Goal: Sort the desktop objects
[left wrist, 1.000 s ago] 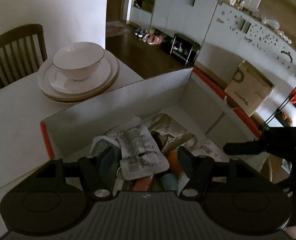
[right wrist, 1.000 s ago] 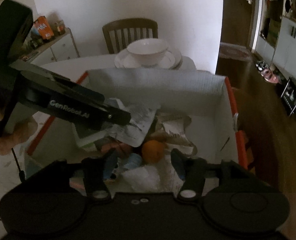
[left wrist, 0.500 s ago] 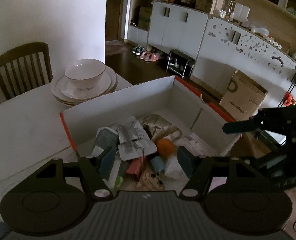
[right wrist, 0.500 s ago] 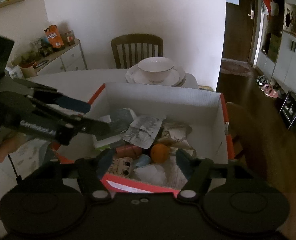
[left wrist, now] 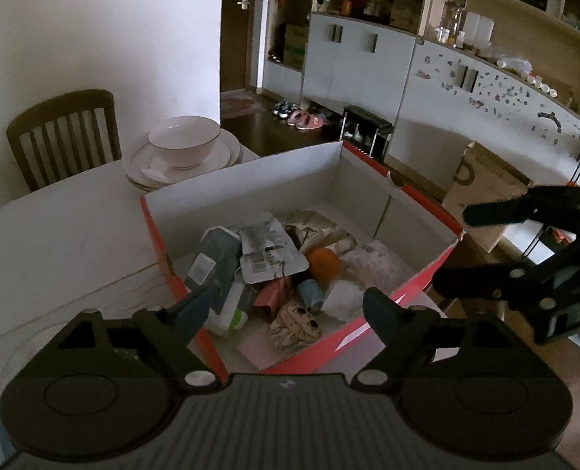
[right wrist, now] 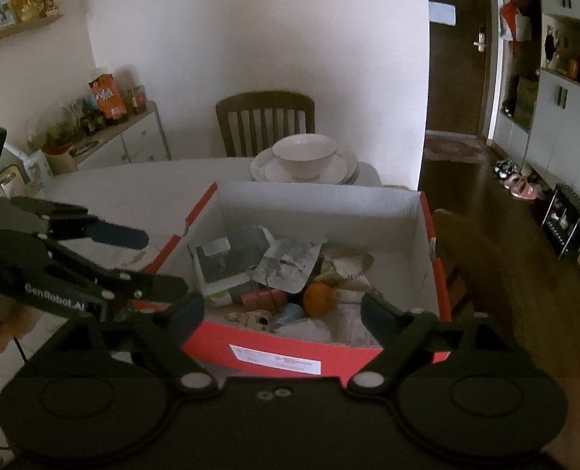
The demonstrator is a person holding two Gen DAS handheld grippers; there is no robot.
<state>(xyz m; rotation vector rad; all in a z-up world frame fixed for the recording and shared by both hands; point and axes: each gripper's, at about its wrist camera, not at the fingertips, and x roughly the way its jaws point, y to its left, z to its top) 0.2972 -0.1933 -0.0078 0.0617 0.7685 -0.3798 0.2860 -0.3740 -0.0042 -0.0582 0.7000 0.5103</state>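
Note:
A cardboard box (left wrist: 250, 172), red outside and white inside, stands on the white table (left wrist: 55, 235). It holds an orange (left wrist: 323, 264), a grey foil pouch (left wrist: 270, 250), a dark packet (left wrist: 215, 250), a small blue cup (left wrist: 311, 293), a plush toy (left wrist: 295, 323) and crumpled tissue. My left gripper (left wrist: 284, 307) hovers over the near left corner, jaws opening, nothing between them. My right gripper (right wrist: 282, 309) hangs before the box's red front wall (right wrist: 274, 356), jaws opening and empty too. Each shows in the other's view: the right gripper (left wrist: 470, 246), the left gripper (right wrist: 149, 260).
A white bowl on stacked plates (left wrist: 182, 149) sits behind the box, with a wooden chair (left wrist: 62, 133) beyond it. A second chair back (right wrist: 466, 243) stands right of the box. A sideboard with bottles (right wrist: 113, 133) is at the left and a cardboard box (left wrist: 481, 192) is on the floor.
Both grippers have drawn back and up out of the box, so the whole box now shows. Both pairs of jaws stand wider than before.

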